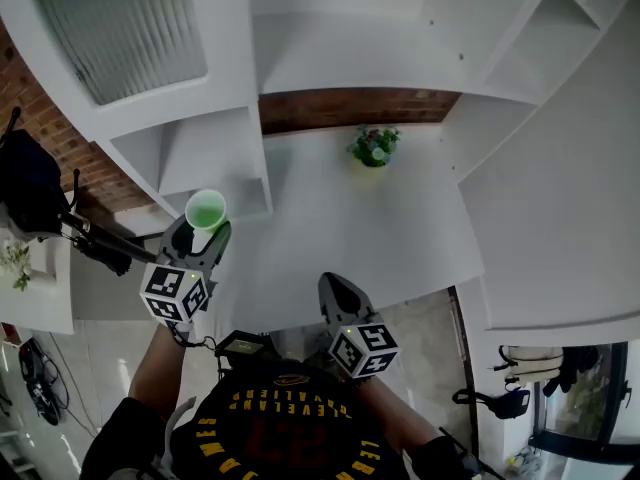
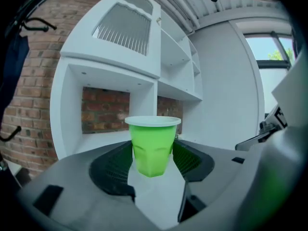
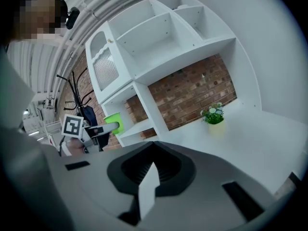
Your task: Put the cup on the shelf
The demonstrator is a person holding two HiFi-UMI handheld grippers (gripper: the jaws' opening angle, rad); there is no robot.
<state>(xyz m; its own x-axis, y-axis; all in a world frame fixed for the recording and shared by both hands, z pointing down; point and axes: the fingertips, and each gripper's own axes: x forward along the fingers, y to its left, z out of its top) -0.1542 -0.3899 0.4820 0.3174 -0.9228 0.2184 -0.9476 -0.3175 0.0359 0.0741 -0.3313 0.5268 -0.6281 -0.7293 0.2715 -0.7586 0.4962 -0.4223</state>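
Green plastic cup [image 2: 153, 146]: upright, mouth up and empty as far as can be seen, carried in the air just in front of the white shelf unit [image 1: 150, 118].
Left gripper [image 1: 204, 232]: closed on the cup, one ribbed pad on either side of the lower wall. The rim stands clear above the jaws, probably so that the cup can be set down without the jaws fouling the shelf board.
Orientation: the cup is kept vertical. With such a light, tapered body, a level squeeze low on the wall seems the surest way to stop it slipping or tipping.
Lower compartment [image 2: 103, 137]: an open bay backed by the brick wall [image 2: 103, 110], directly behind the cup in the left gripper view and the likeliest target. Whether the cup already overhangs its board cannot be told.
Right gripper [image 1: 336, 290]: jaws together, nothing between them, held back near the person's body over the edge of the counter [image 1: 400, 238], apparently to stay out of the way.
Potted plant [image 1: 374, 146]: stands on the counter against the brick wall, well apart from the cup, no obstacle.
Stage: transport is nearly complete and placement is not yet made.
Next move, as judged: advance into the bay, lower until the base rests flat, then part the jaws.
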